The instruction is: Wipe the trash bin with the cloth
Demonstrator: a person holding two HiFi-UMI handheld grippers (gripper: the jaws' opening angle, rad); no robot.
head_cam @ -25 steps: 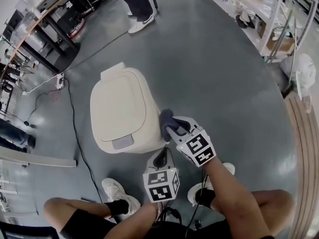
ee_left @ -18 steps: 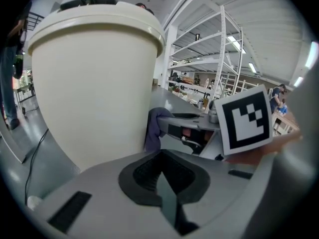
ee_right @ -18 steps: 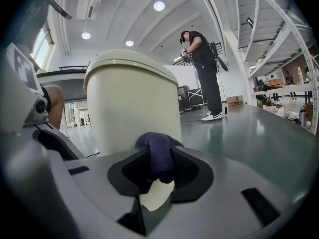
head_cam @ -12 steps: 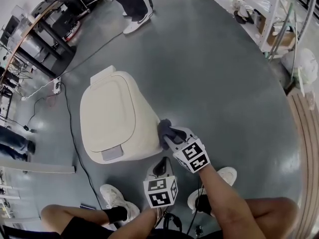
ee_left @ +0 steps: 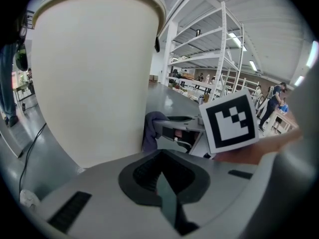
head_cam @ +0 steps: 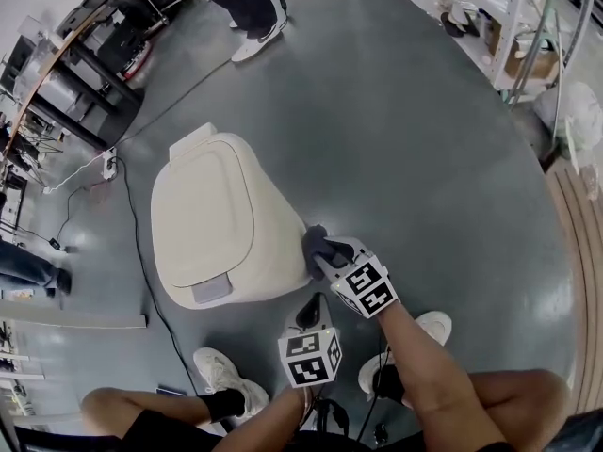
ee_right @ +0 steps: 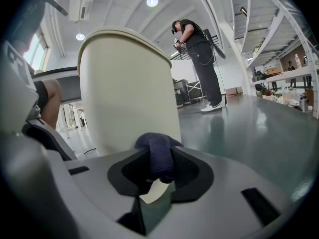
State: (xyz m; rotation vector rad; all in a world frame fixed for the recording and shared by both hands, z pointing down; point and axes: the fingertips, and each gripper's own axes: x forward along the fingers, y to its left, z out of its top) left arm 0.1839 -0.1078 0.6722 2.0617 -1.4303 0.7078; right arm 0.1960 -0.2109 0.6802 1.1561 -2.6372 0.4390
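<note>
A cream trash bin [head_cam: 217,222] with a closed lid stands on the grey floor, and fills the left of both gripper views [ee_left: 94,68] [ee_right: 127,83]. My right gripper [head_cam: 325,252] is shut on a dark blue cloth [head_cam: 314,243], which presses against the bin's right side wall low down. The cloth [ee_right: 158,153] bulges between the right jaws. In the left gripper view the cloth [ee_left: 151,128] touches the bin wall. My left gripper [head_cam: 304,314] hangs just below the bin's front corner, shut, with nothing in it.
A person's white shoes [head_cam: 219,370] flank the grippers. Another person [head_cam: 247,8] stands beyond the bin. A black cable [head_cam: 137,243] runs along the floor left of the bin. Tables [head_cam: 66,73] stand at the far left, shelving [head_cam: 509,26] at the right.
The right gripper and cloth slid down the bin's right side over the first half second, then stayed nearly still. The left gripper kept its place.
</note>
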